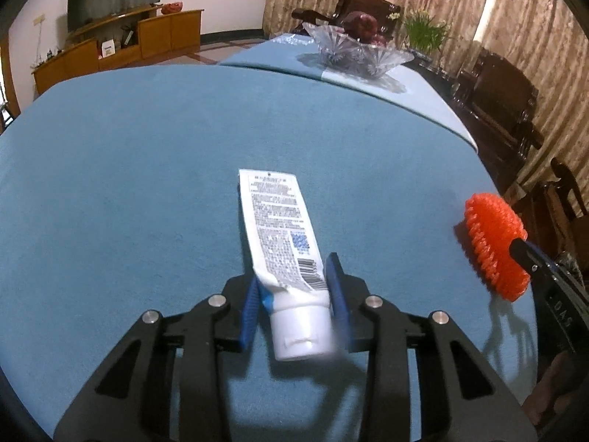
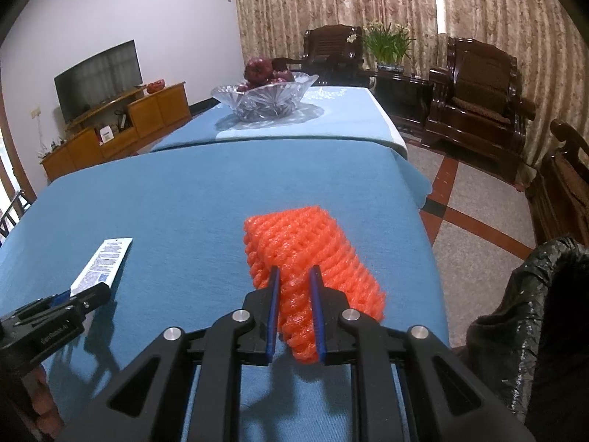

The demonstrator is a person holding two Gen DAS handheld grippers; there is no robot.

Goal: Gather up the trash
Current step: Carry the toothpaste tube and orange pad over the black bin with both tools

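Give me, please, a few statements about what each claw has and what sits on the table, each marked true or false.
1. The right claw is closed on the orange foam net. True.
2. The white tube lies between the left claw's pads with its cap end nearest the camera. True.
3. The glass bowl is empty. False: dark red fruit sits in it.
4. The tablecloth is red. False: it is blue.
5. A black bin bag stands past the table's right edge. True.

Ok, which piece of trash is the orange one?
The foam fruit net, clamped in the right gripper; the white tube is the left gripper's.
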